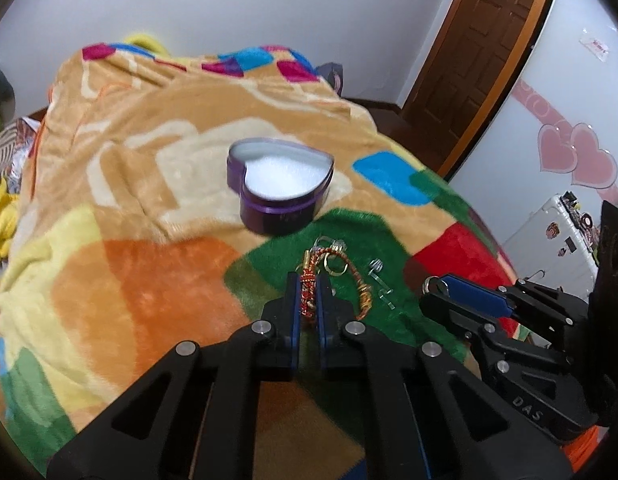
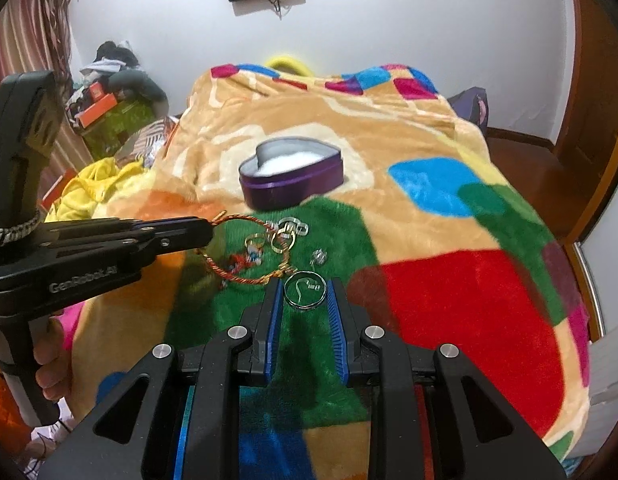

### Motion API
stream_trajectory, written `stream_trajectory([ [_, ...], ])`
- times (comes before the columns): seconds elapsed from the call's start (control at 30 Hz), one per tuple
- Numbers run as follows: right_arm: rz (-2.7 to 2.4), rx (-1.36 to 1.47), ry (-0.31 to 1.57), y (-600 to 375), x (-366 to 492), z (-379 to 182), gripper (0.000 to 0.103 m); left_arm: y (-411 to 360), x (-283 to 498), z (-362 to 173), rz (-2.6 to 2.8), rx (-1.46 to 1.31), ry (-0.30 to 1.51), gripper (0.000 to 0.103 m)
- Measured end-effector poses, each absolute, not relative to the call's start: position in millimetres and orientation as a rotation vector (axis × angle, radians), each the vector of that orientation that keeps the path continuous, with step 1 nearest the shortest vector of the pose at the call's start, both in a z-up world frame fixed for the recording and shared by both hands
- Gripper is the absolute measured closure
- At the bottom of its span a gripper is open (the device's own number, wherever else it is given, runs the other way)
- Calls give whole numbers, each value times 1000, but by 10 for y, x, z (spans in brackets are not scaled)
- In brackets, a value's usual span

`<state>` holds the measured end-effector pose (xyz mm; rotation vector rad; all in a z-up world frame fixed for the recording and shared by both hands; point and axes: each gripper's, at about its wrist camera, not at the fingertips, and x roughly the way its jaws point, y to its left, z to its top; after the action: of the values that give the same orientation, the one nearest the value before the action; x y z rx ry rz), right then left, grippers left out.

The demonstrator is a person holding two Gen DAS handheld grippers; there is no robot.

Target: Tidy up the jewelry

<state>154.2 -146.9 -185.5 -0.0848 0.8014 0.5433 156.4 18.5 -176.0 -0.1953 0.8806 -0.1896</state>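
A purple heart-shaped box (image 1: 281,184) with white lining stands open on the blanket; it also shows in the right wrist view (image 2: 293,178). My left gripper (image 1: 309,284) is shut on a red-and-gold twisted bracelet (image 1: 309,296), seen as a loop in the right wrist view (image 2: 245,276). My right gripper (image 2: 303,290) is shut on a silver ring (image 2: 303,290); in the left wrist view the right gripper (image 1: 433,286) holds the ring (image 1: 430,283) at its tip. Gold rings (image 2: 269,242), silver rings (image 2: 295,226) and a small silver stud (image 2: 319,257) lie on the green patch.
A colourful plush blanket (image 2: 449,288) covers the bed. Yellow cloth (image 2: 93,184) and clutter lie at the left. A brown door (image 1: 481,44) and a white wardrobe with pink hearts (image 1: 577,152) stand at the right.
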Motion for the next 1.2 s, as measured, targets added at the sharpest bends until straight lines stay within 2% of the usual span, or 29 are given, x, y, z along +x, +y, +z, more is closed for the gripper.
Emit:
stream_trajectory([
  [0.63,512,-48,641,-1496,1602,-1373,83,325,1549,-1045,-138,-124,683,98],
  [1.0,496,-50,583,-1427,1827,-1269,83,449,1829,-996,-121,-122,655,98],
  [1.07,495,-50,579,-1419,1865,-1271,83,456,1894,-1019,-124,-122,659,102],
  [1.2,496,-55,578,-1363,1959,-1297,83,473,2028,-1082,-134,-135,672,102],
])
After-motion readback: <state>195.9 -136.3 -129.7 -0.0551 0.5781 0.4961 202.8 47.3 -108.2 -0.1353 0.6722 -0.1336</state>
